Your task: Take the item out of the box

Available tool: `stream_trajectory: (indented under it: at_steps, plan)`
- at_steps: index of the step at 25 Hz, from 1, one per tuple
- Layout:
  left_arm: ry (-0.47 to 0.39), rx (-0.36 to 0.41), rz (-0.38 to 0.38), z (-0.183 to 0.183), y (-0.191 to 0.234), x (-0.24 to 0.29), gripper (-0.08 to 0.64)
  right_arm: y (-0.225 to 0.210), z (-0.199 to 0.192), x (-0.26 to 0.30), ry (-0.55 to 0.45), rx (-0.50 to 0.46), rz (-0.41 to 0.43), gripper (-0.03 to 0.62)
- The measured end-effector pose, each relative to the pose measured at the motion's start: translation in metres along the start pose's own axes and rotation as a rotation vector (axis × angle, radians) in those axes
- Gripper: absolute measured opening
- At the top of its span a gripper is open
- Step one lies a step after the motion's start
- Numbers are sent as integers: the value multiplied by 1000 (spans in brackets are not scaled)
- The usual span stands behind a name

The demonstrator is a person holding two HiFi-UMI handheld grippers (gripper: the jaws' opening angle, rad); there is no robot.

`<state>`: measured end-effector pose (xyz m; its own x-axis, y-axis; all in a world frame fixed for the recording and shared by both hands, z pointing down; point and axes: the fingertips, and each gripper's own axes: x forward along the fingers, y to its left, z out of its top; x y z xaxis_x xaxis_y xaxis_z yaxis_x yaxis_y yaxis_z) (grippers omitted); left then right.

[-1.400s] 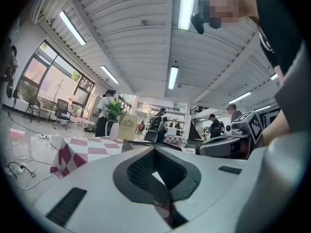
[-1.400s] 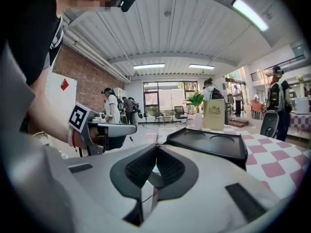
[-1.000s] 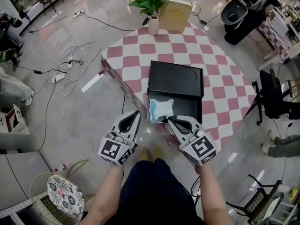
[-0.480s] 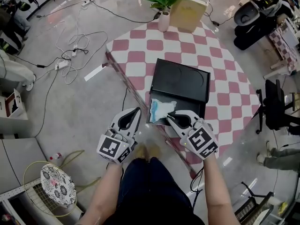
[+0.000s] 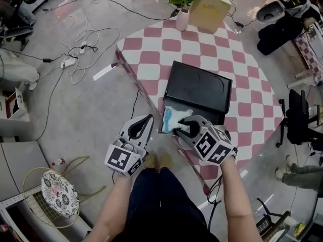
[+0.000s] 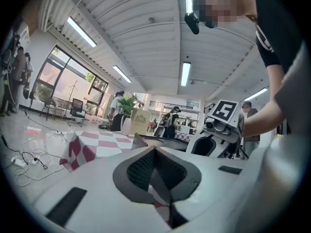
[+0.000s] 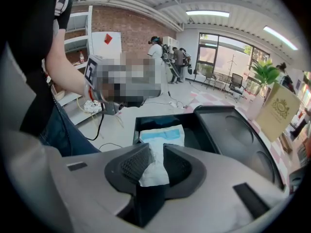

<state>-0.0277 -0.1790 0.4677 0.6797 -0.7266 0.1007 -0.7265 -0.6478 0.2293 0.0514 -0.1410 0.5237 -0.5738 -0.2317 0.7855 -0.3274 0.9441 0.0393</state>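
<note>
Head view: one box (image 5: 199,87) on the bench (image 5: 151,59), one packet (image 5: 174,117) in its 6 o'clock end, and two grippers, with the right gripper (image 5: 182,129) at the packet and the left gripper (image 5: 144,125) at 8 o'clock, off the bench. Left gripper view: jaws clenched together, nothing between them. Right gripper view: jaws grasping the packet's near edge; best to lift straight up with a firm pinch so it clears the box wall.

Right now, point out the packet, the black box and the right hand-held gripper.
packet (image 5: 175,117), head view, its blue-and-white middle.
black box (image 5: 199,84), head view, flat panel behind the packet.
right hand-held gripper (image 7: 154,150), right gripper view, between its fingertips, shut on the packet.
</note>
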Motion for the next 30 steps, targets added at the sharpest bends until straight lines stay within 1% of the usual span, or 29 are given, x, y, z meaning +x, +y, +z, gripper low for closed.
stream_trajectory:
  at_steps: [4, 10, 13, 18, 21, 25, 30]
  plan:
    - [4, -3, 0, -4, -2, 2, 11, -3, -6, 6, 63, -56, 37, 95]
    - [-2, -15, 24, -7, 2, -1, 11, 1, -14, 16, 185, -176, 94, 95]
    - [-4, -18, 38, -7, 5, -2, 11, 0, -18, 23, 241, -241, 85, 95]
    - [-7, -25, 53, -7, 8, -5, 11, -2, -17, 31, 271, -291, 46, 89]
    - [-13, -33, 60, -8, 8, -7, 11, -3, -17, 33, 266, -292, 20, 72]
    - [-16, -44, 62, -10, 9, -9, 11, -3, -16, 35, 254, -271, 24, 63]
    - [-14, -68, 62, -15, 8, -13, 11, -2, -13, 34, 195, -223, 23, 45]
